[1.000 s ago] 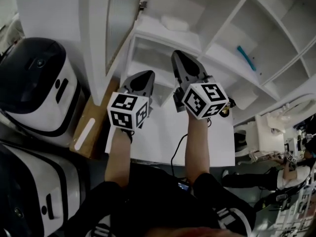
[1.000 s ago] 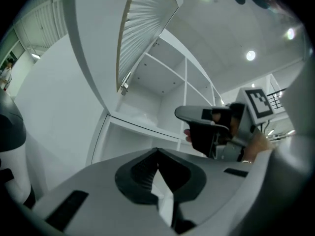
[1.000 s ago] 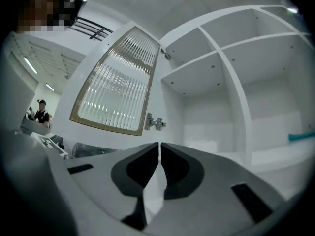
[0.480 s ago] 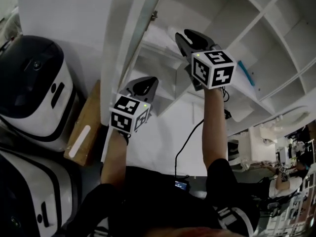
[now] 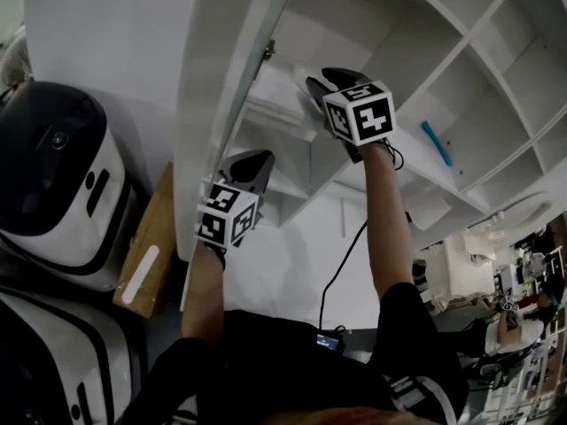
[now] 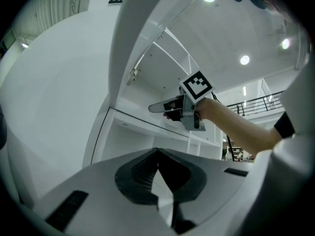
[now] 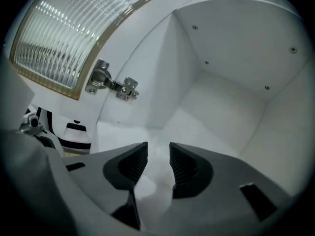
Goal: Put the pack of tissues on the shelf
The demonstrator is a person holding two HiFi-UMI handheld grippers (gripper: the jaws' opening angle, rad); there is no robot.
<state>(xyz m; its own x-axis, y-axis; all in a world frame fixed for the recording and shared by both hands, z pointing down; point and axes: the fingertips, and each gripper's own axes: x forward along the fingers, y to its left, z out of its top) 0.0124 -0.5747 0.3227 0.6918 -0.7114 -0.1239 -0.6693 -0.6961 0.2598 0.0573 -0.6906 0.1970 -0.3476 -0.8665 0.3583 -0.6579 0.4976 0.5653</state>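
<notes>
The white pack of tissues point(image 5: 280, 85) lies on the floor of the upper compartment of the white shelf unit point(image 5: 372, 25), by the open door. My right gripper point(image 5: 317, 82) reaches into that compartment, its tips at the pack. In the right gripper view its jaws point(image 7: 158, 149) are opening, and the pale pack point(image 7: 156, 167) shows in the gap between them with the pads not pressing on it. My left gripper point(image 5: 252, 159) hangs lower, in front of the shelf below; its tips point(image 6: 157, 154) meet with nothing between them. The right gripper point(image 6: 156, 108) also shows in the left gripper view.
The cabinet door point(image 5: 221, 87) stands open at the left on a metal hinge point(image 7: 110, 85). Two black-and-white machines point(image 5: 53, 166) and a cardboard box point(image 5: 146, 237) stand at the left. A blue object point(image 5: 436, 142) lies on a shelf further right. A black cable point(image 5: 341, 255) hangs by the right arm.
My right gripper has risen from in front of the lower shelf up into the upper compartment, to the pack. The left gripper has stayed low.
</notes>
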